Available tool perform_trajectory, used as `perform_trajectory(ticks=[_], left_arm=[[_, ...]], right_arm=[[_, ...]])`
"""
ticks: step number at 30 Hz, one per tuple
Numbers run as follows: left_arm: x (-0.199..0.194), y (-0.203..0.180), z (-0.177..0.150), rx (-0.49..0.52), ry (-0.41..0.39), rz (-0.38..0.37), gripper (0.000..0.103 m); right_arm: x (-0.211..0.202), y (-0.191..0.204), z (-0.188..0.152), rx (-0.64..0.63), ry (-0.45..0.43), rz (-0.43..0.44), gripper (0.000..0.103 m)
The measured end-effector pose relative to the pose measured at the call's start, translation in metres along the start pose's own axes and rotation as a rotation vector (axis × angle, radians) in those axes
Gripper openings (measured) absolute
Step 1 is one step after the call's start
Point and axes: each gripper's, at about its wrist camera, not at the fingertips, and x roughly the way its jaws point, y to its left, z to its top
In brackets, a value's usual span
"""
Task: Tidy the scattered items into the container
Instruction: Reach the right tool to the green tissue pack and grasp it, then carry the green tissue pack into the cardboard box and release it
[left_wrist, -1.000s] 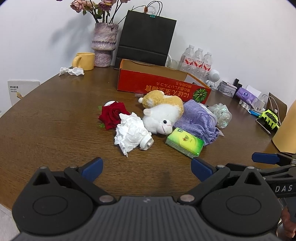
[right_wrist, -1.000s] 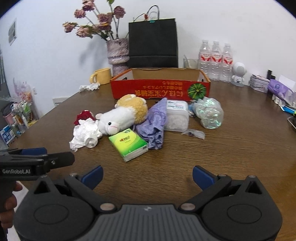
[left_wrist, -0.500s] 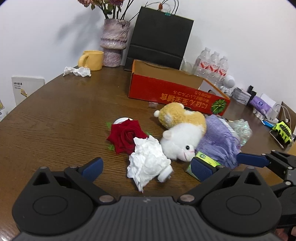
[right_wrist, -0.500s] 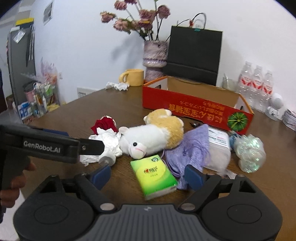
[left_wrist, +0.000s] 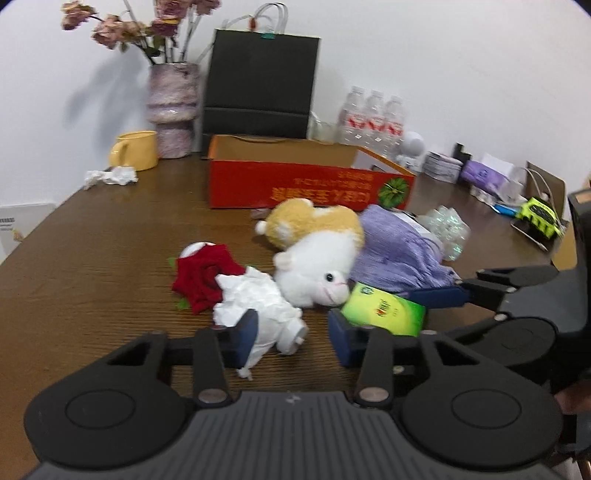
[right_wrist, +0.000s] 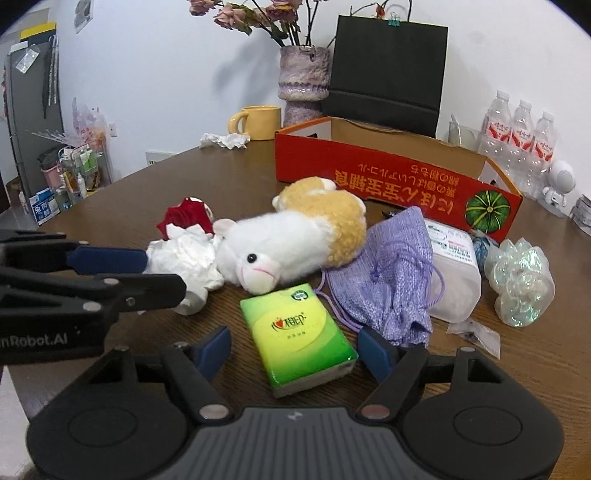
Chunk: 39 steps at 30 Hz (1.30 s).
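Scattered items lie in front of the open red cardboard box (left_wrist: 288, 186) (right_wrist: 388, 177). My left gripper (left_wrist: 291, 334) is open around the crumpled white tissue (left_wrist: 258, 306) (right_wrist: 184, 258), beside the red rose (left_wrist: 203, 277) (right_wrist: 184, 218). My right gripper (right_wrist: 295, 349) is open around the green tissue pack (right_wrist: 295, 332) (left_wrist: 382, 312). The white and tan plush sheep (left_wrist: 317, 251) (right_wrist: 295, 236), purple cloth pouch (left_wrist: 399, 251) (right_wrist: 391, 273), white plastic box (right_wrist: 454, 266) and shiny crumpled wrap (right_wrist: 521, 280) (left_wrist: 447, 229) lie behind.
At the back stand a vase of dried flowers (left_wrist: 171, 110), a yellow mug (left_wrist: 135, 151), a black paper bag (left_wrist: 258, 81), water bottles (left_wrist: 373, 118) and another tissue wad (left_wrist: 110, 175). Small gadgets (left_wrist: 535, 214) sit at the right table edge.
Both grippers have moved forward and down to the pile. The left one now straddles the white tissue, the right one the green pack, and both jaws have narrowed.
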Motion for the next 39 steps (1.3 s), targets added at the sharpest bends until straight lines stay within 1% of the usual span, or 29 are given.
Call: perform_trajectory(ticks=[1, 8, 9, 10, 11, 12, 13, 18, 22, 25, 29, 33, 36, 39], left_arm=[[0.003, -0.001, 0.0, 0.006, 0.01, -0.005, 0.035], [0.019, 0.001, 0.001, 0.01, 0.053, -0.02, 0.032], [0.022, 0.002, 0.001, 0.004, 0.063, -0.028, 0.027], [0.024, 0.003, 0.0, -0.005, 0.074, -0.036, 0.019], [0.026, 0.003, -0.001, -0.009, 0.084, -0.041, 0.015], [0.027, 0.004, -0.002, -0.006, 0.094, -0.045, 0.013], [0.027, 0.003, -0.004, -0.003, 0.098, -0.047, 0.013], [0.022, 0.002, -0.007, -0.012, 0.087, -0.063, 0.013], [0.014, 0.003, -0.003, -0.013, 0.057, -0.063, 0.013], [0.006, 0.004, 0.004, -0.023, 0.028, -0.08, 0.013], [-0.003, 0.005, 0.026, -0.011, -0.041, -0.097, 0.013], [-0.002, 0.01, 0.068, -0.009, -0.119, -0.118, 0.013], [0.012, 0.013, 0.101, -0.016, -0.158, -0.121, 0.013], [0.037, 0.015, 0.13, -0.022, -0.171, -0.118, 0.013]], right_arm=[[0.001, 0.0, -0.001, -0.001, 0.001, -0.001, 0.075], [0.003, -0.002, -0.002, -0.009, -0.005, 0.014, 0.074], [0.002, -0.002, -0.003, -0.007, -0.007, 0.031, 0.071], [0.002, -0.002, -0.003, -0.008, -0.012, 0.043, 0.066], [0.001, -0.002, -0.004, -0.008, -0.016, 0.049, 0.063], [-0.001, -0.002, -0.006, -0.005, -0.023, 0.055, 0.052], [-0.003, -0.002, -0.006, -0.002, -0.026, 0.058, 0.047], [-0.009, -0.004, -0.011, 0.023, -0.047, 0.063, 0.046], [-0.018, -0.005, -0.012, 0.035, -0.079, 0.062, 0.045], [-0.029, -0.006, -0.009, 0.039, -0.115, 0.06, 0.045], [-0.045, -0.017, 0.009, 0.048, -0.181, 0.056, 0.045], [-0.055, -0.041, 0.041, 0.063, -0.266, 0.008, 0.045], [-0.05, -0.063, 0.069, 0.086, -0.309, -0.038, 0.045], [-0.033, -0.082, 0.095, 0.115, -0.319, -0.069, 0.046]])
